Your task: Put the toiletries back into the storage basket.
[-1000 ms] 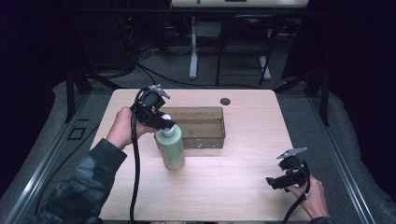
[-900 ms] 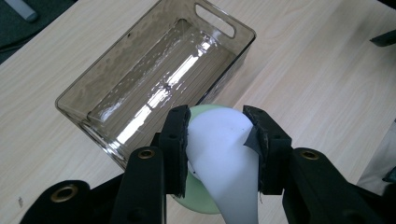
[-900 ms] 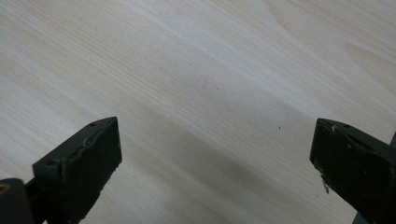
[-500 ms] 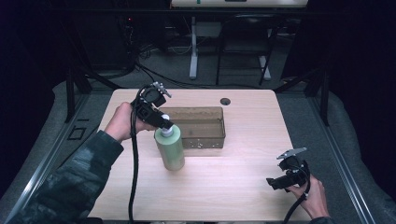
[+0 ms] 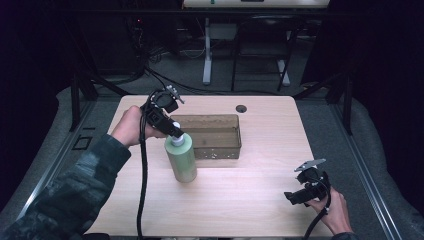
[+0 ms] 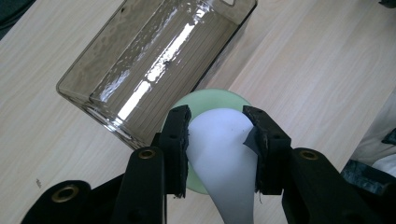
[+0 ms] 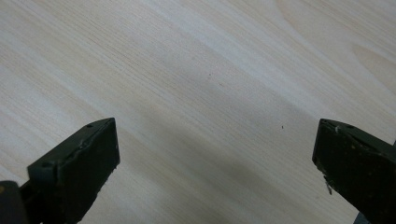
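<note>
The left gripper (image 6: 215, 135) is clamped on the bottle's (image 5: 181, 159) white cap (image 6: 222, 154), seen close up. The right gripper's (image 7: 215, 158) fingers stay apart over bare counter (image 7: 196, 70).

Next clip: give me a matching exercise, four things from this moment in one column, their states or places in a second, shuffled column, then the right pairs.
Things:
1. left tool
2. right tool
3. green bottle
4. clear plastic bin

States or places:
A. stands upright beside the bin's near left corner
B. open, over bare tabletop
C. shut on the bottle's white cap
D. lies empty on the wooden table, behind the bottle

Pairs: 1-C, 2-B, 3-A, 4-D
</note>
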### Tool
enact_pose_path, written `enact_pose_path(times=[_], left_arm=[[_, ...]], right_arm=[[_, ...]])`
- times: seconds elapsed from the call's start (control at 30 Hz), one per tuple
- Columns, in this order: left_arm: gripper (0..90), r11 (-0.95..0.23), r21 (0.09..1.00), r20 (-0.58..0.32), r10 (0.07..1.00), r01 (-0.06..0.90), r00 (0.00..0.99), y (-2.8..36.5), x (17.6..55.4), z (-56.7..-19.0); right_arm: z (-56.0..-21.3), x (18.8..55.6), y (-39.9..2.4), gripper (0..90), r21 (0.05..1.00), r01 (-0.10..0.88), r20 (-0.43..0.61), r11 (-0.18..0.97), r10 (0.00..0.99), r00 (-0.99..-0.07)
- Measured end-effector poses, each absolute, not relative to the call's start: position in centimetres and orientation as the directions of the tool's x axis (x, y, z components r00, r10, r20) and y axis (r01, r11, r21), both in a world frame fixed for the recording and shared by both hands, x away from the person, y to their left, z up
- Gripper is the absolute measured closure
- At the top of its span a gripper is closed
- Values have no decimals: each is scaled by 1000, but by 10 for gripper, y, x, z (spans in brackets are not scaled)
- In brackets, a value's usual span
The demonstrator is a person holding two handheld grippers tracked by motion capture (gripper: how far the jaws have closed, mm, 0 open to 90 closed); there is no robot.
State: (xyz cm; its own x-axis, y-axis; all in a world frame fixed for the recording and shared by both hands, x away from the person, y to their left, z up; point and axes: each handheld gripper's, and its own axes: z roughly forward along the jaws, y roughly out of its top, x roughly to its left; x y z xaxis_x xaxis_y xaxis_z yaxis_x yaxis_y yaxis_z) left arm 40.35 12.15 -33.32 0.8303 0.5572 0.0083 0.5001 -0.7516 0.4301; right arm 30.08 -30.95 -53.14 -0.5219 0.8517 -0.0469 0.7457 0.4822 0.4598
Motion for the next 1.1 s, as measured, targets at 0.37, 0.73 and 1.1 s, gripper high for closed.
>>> enact_pose_path(times=[0.37, 0.73, 1.1], left_arm=[[628, -764, 431, 6, 535, 481, 845, 123, 400, -324], [629, -783, 425, 16, 508, 454, 861, 120, 395, -312], [629, -789, 424, 27, 501, 444, 865, 122, 394, -298]], right_arm=[[-530, 300, -309, 0, 467, 737, -57, 489, 848, -527], [-530, 300, -309, 0, 470, 735, -64, 488, 850, -523], [-529, 300, -309, 4, 474, 735, -62, 485, 851, -522]])
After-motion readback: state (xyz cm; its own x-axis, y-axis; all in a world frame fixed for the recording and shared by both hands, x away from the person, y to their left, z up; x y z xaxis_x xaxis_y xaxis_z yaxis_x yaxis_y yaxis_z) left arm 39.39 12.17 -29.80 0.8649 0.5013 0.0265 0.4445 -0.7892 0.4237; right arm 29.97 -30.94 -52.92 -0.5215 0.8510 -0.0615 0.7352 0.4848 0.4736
